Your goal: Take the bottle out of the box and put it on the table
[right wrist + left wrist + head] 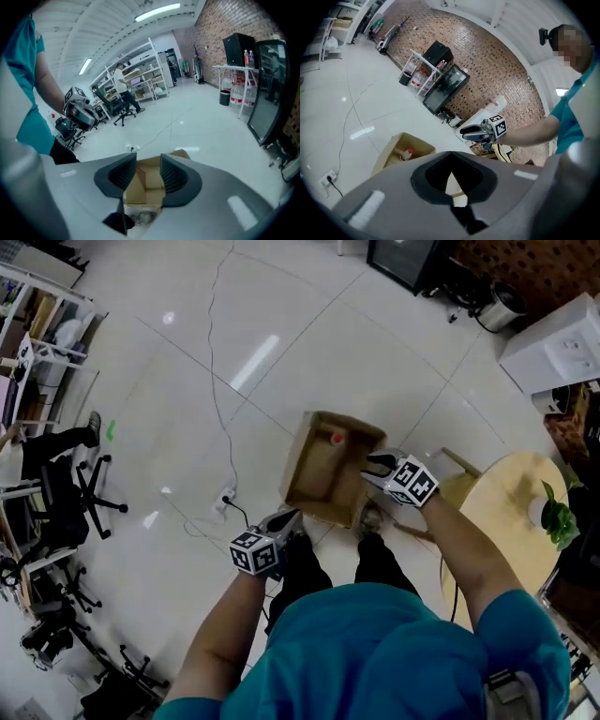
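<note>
- The bottle (336, 439) is seen inside the box (314, 482), in its 1 o'clock corner.
- The right gripper (375, 463) is held at the box's 3 o'clock rim — jaws partly apart, nothing gripped.
- The left gripper (283, 518) is held at 7 o'clock — jaws together, empty.
- The table (502, 521) is placed at 4 o'clock.

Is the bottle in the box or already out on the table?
In the box. The bottle, with its red cap showing, sits inside the open cardboard box on the floor.
</note>
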Action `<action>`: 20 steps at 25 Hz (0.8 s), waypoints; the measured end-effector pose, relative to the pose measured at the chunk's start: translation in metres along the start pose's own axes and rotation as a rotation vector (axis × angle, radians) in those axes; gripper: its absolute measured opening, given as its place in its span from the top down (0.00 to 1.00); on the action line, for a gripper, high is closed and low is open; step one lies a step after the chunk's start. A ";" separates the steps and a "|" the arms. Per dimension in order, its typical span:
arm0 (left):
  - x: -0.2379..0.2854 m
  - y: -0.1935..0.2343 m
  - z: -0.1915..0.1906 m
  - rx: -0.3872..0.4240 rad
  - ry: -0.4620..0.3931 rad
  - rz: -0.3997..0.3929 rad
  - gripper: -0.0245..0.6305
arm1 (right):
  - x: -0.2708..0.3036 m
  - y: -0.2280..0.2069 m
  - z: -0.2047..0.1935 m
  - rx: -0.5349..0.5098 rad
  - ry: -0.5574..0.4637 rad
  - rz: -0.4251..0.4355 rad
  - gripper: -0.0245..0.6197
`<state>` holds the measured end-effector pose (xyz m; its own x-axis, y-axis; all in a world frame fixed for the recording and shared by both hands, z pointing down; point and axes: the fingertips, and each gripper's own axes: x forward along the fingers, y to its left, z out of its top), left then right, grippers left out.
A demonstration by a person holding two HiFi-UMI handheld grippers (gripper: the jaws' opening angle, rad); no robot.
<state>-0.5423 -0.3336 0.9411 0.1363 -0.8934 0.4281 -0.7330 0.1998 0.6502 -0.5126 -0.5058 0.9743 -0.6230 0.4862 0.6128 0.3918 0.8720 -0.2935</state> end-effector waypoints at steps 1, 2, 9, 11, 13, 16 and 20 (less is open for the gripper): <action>-0.001 0.012 -0.003 -0.011 0.021 -0.011 0.96 | 0.011 -0.002 -0.002 0.002 0.039 -0.021 0.71; -0.003 0.021 -0.008 -0.009 0.050 -0.027 0.97 | 0.021 -0.003 -0.005 0.005 0.074 -0.042 0.70; -0.017 0.081 -0.028 0.115 0.236 -0.102 0.96 | 0.118 -0.025 -0.028 -0.005 0.212 -0.093 0.70; 0.006 0.103 -0.028 0.108 0.240 -0.093 0.97 | 0.141 -0.063 -0.040 0.007 0.225 -0.101 0.70; 0.035 0.128 -0.032 0.080 0.235 -0.077 0.96 | 0.167 -0.102 -0.066 0.028 0.246 -0.095 0.69; 0.077 0.166 -0.034 -0.030 0.180 -0.034 0.96 | 0.204 -0.152 -0.107 0.055 0.302 -0.076 0.68; 0.121 0.219 -0.038 -0.101 0.168 -0.026 0.96 | 0.258 -0.205 -0.142 0.022 0.387 -0.061 0.68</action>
<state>-0.6609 -0.3829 1.1595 0.2699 -0.8208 0.5035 -0.6586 0.2241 0.7183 -0.6570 -0.5671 1.2968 -0.3420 0.3796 0.8596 0.3448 0.9017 -0.2610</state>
